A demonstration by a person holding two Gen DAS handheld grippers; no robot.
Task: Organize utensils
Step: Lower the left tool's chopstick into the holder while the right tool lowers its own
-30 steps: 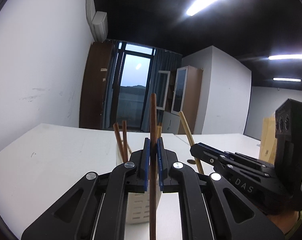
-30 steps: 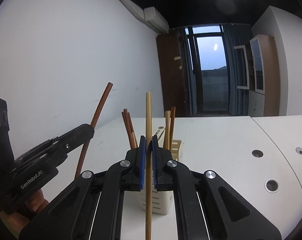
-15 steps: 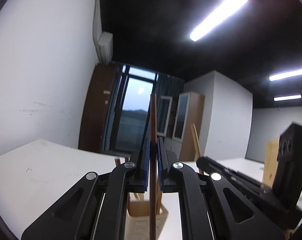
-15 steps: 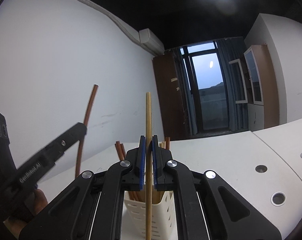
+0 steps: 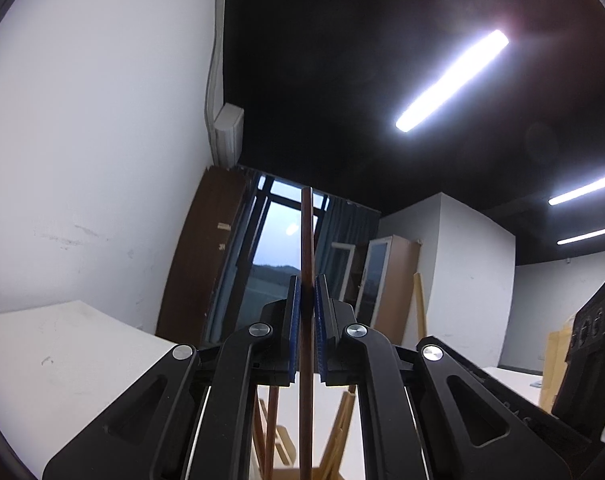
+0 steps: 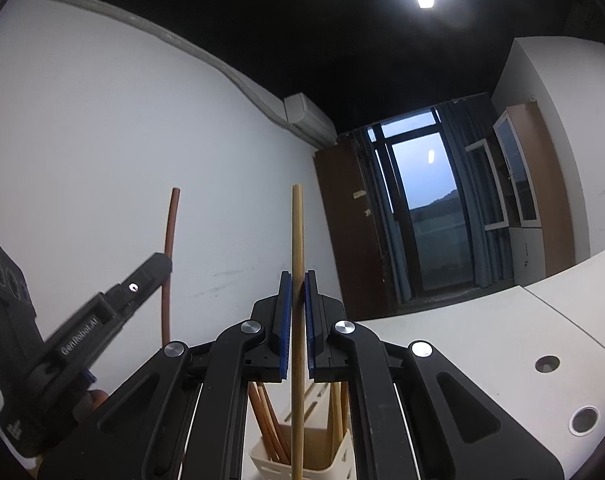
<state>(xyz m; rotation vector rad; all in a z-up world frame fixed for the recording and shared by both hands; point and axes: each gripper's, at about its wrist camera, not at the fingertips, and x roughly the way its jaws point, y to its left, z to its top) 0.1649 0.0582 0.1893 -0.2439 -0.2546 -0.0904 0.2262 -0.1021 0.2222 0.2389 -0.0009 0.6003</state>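
Two chopsticks are held upright above the white holder [image 6: 326,458] on the white table [image 6: 482,344], a dark brown chopstick [image 5: 307,264] pinched tight in the left gripper [image 5: 307,332] and a light bamboo chopstick [image 6: 297,256] pinched tight in the right gripper [image 6: 297,320], so each probably must next be lowered tip-first into the holder and let go.

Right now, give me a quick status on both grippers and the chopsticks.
Left gripper shut on dark chopstick. Right gripper shut on pale chopstick. Both upright over the holder. Nothing in the way.

Black hand-held grippers, blue pads

Left hand-held gripper [image 5: 306,312] and right hand-held gripper [image 6: 297,308]: matte black linkages, silver screws, ribbed blue pads [image 6: 285,320]; white "GenRobot.AI" lettering.
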